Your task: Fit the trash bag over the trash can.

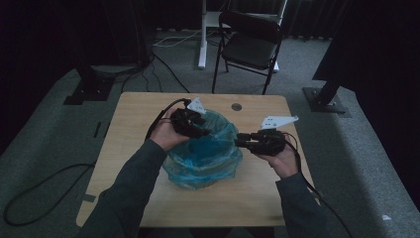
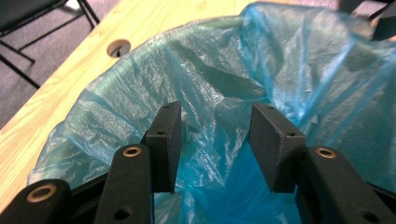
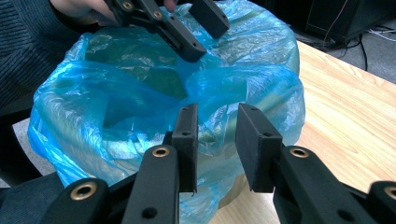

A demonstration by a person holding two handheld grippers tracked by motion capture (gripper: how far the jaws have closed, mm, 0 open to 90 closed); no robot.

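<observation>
The left gripper (image 2: 215, 135) was held open over the blue bag (image 1: 203, 153) near the table's (image 1: 148, 104) far edge. The right gripper (image 3: 215, 135) was held open, film between its jaws. Film should be seated deep before closing.

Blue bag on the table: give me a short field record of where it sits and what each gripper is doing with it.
item: blue plastic bag lining a round bin, mouth open
place: middle of the wooden table
left gripper: over the bag's far rim, fingers apart, nothing between them
right gripper: at the bag's right edge, fingers apart, not clamped on the plastic
background: black folding chair
</observation>
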